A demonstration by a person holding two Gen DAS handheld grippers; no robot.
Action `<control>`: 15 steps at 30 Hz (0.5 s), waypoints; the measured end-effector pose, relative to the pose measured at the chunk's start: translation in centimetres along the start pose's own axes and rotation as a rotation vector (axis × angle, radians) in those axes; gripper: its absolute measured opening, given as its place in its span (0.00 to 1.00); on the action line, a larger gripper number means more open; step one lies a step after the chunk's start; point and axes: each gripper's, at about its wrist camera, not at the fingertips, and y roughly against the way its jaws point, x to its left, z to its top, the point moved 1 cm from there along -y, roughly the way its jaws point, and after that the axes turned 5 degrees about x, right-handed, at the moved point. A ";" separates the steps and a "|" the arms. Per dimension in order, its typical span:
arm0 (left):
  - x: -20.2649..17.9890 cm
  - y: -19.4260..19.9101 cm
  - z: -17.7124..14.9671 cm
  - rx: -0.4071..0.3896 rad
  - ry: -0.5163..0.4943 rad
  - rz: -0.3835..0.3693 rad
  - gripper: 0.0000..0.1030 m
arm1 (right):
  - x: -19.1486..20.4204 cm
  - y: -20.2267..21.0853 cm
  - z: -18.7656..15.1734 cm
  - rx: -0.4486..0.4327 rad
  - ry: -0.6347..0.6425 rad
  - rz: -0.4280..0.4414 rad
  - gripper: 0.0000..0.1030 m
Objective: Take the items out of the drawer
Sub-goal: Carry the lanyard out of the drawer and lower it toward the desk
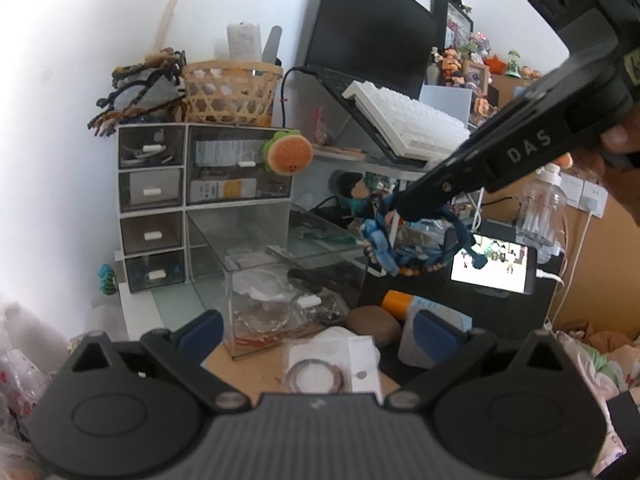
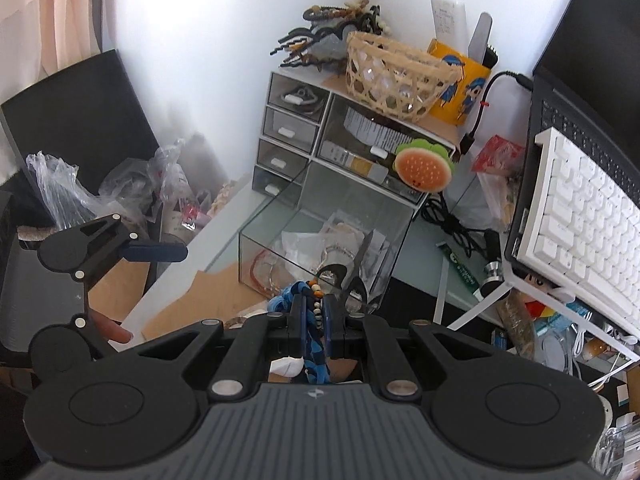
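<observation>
Above clear drawer (image 2: 320, 240) | right claw (image 2: 314, 312) clamps braided blue cord (image 1: 404, 248) | left claw (image 1: 316, 326) wide open

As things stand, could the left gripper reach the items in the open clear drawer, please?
Probably yes: the left gripper is open and empty, the clear drawer sits pulled out just ahead, top uncovered; the right gripper holds the blue beaded cord off to the side.

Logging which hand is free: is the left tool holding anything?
No, the left tool is open and holds nothing, while the right tool grips the blue braided cord.
</observation>
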 end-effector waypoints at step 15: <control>-0.5 -1.0 -0.3 0.020 -0.031 0.002 1.00 | -1.3 -3.1 -1.4 0.057 -0.025 0.016 0.09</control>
